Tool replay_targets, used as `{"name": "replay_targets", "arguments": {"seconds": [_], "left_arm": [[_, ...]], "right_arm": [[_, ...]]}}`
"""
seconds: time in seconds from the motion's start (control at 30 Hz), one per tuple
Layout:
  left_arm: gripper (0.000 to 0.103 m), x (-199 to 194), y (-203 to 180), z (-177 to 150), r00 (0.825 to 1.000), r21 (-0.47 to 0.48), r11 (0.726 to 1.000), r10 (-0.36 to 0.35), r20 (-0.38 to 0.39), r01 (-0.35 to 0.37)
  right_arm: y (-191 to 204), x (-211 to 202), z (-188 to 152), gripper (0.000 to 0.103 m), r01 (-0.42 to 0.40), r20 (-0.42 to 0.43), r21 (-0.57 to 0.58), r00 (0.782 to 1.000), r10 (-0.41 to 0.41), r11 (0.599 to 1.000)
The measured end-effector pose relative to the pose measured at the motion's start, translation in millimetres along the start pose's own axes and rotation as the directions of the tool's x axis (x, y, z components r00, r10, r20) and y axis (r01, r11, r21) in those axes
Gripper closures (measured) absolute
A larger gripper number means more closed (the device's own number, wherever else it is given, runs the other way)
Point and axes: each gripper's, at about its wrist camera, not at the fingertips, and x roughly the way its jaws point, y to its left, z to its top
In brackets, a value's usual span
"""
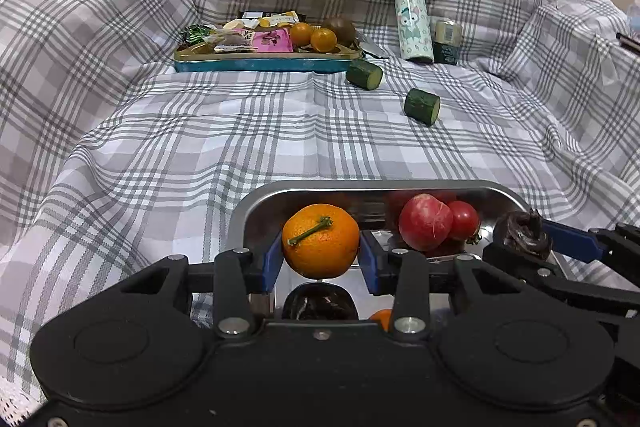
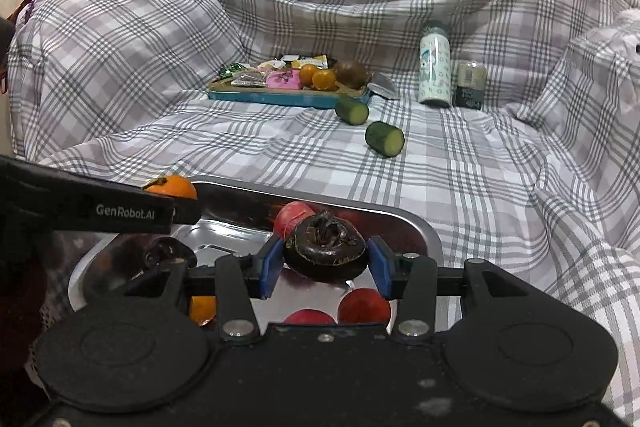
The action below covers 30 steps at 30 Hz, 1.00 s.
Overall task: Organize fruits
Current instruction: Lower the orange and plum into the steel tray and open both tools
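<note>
My left gripper (image 1: 321, 259) is shut on an orange tangerine (image 1: 320, 239) with a green stem, held over the steel tray (image 1: 280, 189). My right gripper (image 2: 325, 265) is shut on a dark brown water chestnut (image 2: 325, 251), also over the steel tray (image 2: 404, 219). It shows at the right in the left wrist view (image 1: 522, 235). In the tray lie a red fruit (image 1: 424, 223), a small tomato (image 1: 464, 219), another dark chestnut (image 1: 320, 303) and an orange piece (image 1: 382, 317). The held tangerine shows at the left of the right wrist view (image 2: 172, 187).
At the back, a blue tray (image 1: 264, 63) holds snack packets, two small oranges (image 1: 314, 37) and a kiwi (image 1: 340, 29). Two cucumber pieces (image 1: 364, 73) (image 1: 422, 105) lie on the checked cloth. A patterned bottle (image 1: 414, 23) and a small jar (image 1: 447, 41) stand at the back right.
</note>
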Motion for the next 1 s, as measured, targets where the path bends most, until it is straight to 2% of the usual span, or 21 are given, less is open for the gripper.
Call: {"name": "replay_targets", "arguments": {"seconds": [0.2, 0.5, 1.0], "left_arm": [[0.054, 0.1, -2.1, 0.5, 1.0, 0.009, 1.0, -0.001, -0.002, 0.001], [0.053, -1.5, 3.9, 1.6, 1.0, -0.035, 0.999, -0.031, 0.0, 0.031], [0.054, -2.1, 1.8, -0.1, 1.0, -0.025, 1.0, -0.019, 0.0, 0.019]], "right_arm": [[3.2, 2.3, -1.6, 0.055, 0.002, -0.014, -0.007, 1.0, -0.002, 1.0], [3.0, 1.1, -1.6, 0.055, -0.001, -0.019, 0.006, 1.0, 0.001, 1.0], [2.4, 0.4, -2.3, 0.055, 0.005, -0.021, -0.001, 1.0, -0.005, 1.0]]}}
